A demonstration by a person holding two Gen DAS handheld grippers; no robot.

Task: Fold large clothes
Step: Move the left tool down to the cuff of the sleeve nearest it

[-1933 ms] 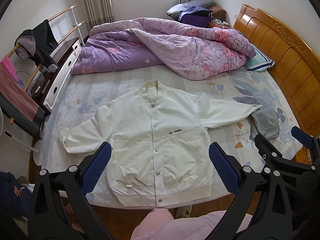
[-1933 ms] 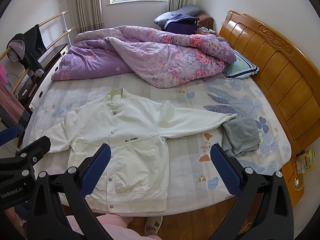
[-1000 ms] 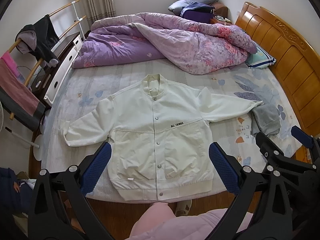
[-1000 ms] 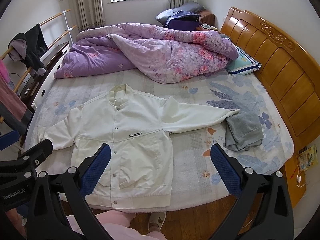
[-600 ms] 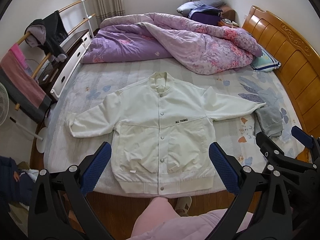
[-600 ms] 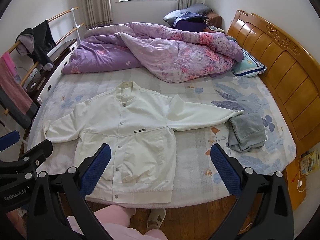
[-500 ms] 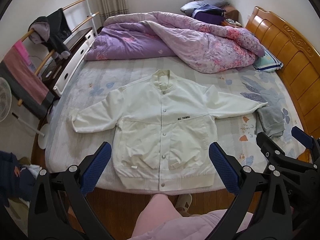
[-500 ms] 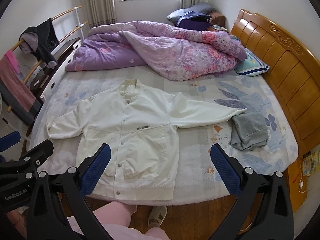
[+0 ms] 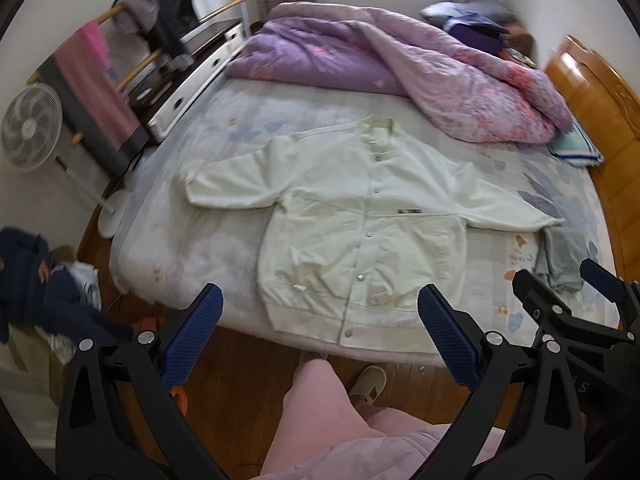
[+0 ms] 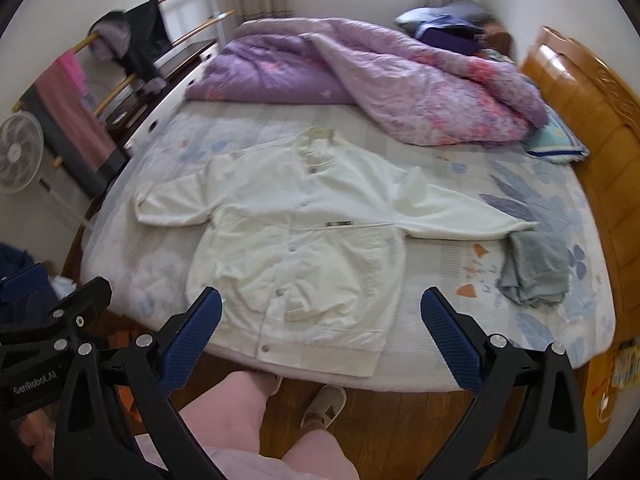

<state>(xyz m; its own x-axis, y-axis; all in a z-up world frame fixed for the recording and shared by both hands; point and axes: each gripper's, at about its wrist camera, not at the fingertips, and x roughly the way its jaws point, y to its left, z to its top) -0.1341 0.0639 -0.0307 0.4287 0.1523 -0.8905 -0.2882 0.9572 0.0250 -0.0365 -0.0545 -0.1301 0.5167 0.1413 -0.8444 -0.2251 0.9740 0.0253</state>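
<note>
White snap-front cotton jacket point(image 9: 368, 224): flat, face up, sleeves spread, near edge of floral-sheeted bed point(image 9: 224, 240). Left gripper point(image 9: 318, 322) and right gripper point(image 10: 320, 318): fingers apart, empty, held above. Advised start: pinch one sleeve cuff, fold inward.

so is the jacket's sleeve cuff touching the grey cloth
Touching: the right wrist view shows the jacket's cuff tip lying against the grey cloth's upper edge, no sheet between.
</note>
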